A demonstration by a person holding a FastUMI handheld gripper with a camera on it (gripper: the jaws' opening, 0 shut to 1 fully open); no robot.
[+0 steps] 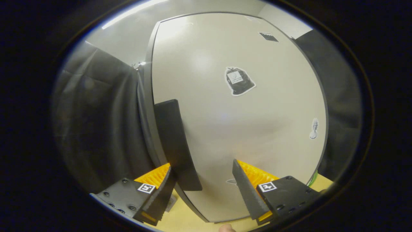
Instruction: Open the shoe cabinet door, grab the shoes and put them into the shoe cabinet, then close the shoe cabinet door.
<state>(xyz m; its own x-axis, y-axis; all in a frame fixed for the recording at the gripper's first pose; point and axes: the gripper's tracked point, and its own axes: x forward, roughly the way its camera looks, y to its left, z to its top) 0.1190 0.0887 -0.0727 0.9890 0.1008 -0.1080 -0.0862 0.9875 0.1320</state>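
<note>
Walls: black cloth (pixel 96 122) draped at 9 o'clock, more dark cloth (pixel 341 96) at 3 o'clock.
Ceiling: pale, plain (pixel 128 35), at 11 o'clock.
Light: bright strip (pixel 132 13) at 11 o'clock.
Floor: light wood (pixel 186 219) at 6 o'clock.

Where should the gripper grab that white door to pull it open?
Probably the dark handle by the shoe cabinet door's edge. It stands upright off the flat panel, so close sideways across it. The gripper is open, one finger already outside it.

Hand-held gripper (pixel 202 183) fingers spread apart against the closed cabinet door (pixel 257 122), straddling its dark handle (pixel 175 145)
</note>
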